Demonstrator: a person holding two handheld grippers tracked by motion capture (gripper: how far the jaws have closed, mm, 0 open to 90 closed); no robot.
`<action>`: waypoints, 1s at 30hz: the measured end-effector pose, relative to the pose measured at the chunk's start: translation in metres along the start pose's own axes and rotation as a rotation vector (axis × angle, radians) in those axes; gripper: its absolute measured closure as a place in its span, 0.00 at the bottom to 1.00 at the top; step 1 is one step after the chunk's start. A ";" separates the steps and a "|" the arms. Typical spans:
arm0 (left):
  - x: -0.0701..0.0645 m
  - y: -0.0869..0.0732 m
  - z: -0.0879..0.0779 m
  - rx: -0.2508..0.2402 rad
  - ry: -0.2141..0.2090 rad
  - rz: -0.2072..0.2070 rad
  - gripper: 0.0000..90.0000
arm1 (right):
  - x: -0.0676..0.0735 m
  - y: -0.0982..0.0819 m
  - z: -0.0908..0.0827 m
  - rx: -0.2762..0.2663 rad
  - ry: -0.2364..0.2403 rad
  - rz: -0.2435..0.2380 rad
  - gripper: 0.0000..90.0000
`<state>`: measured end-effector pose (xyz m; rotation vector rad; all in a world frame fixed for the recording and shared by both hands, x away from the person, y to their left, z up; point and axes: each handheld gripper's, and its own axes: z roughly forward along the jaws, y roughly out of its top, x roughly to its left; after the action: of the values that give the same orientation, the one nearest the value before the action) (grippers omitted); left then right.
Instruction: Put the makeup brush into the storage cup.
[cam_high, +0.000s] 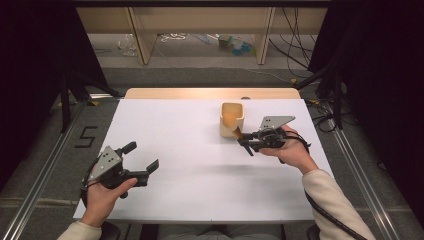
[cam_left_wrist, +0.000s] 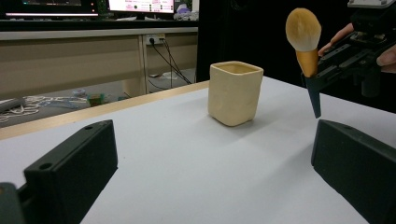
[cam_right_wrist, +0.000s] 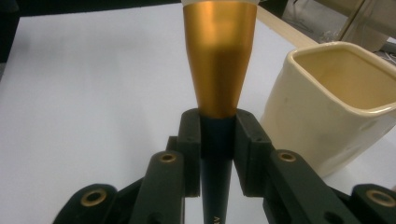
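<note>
Beside the cup (cam_high: 232, 119), the right gripper (cam_high: 246, 142) clamps the brush (cam_left_wrist: 306, 44).

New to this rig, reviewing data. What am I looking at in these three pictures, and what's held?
No robot arm: a person holds a two-jaw gripper in each hand at a white table. The high view looks down from above; the other two views come from cameras riding on each gripper. On the table stands a cream cup. The right gripper is shut on a makeup brush, gold collar and dark handle, bristles up, beside the cup. The left gripper is open, holding nothing.
</note>
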<state>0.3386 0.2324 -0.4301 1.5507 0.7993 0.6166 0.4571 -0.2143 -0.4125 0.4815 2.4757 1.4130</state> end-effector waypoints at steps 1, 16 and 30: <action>0.000 0.000 0.000 0.000 0.000 0.000 0.00 | 0.000 0.000 -0.001 -0.003 -0.003 -0.001 0.83; 0.000 0.000 0.000 0.002 -0.002 -0.001 0.00 | -0.001 0.006 -0.004 -0.078 -0.043 0.014 0.83; 0.000 0.000 0.000 0.002 0.000 -0.001 0.00 | -0.001 0.010 -0.006 -0.124 -0.078 0.035 0.83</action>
<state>0.3387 0.2325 -0.4304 1.5520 0.8015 0.6152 0.4572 -0.2150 -0.4007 0.5454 2.3127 1.5202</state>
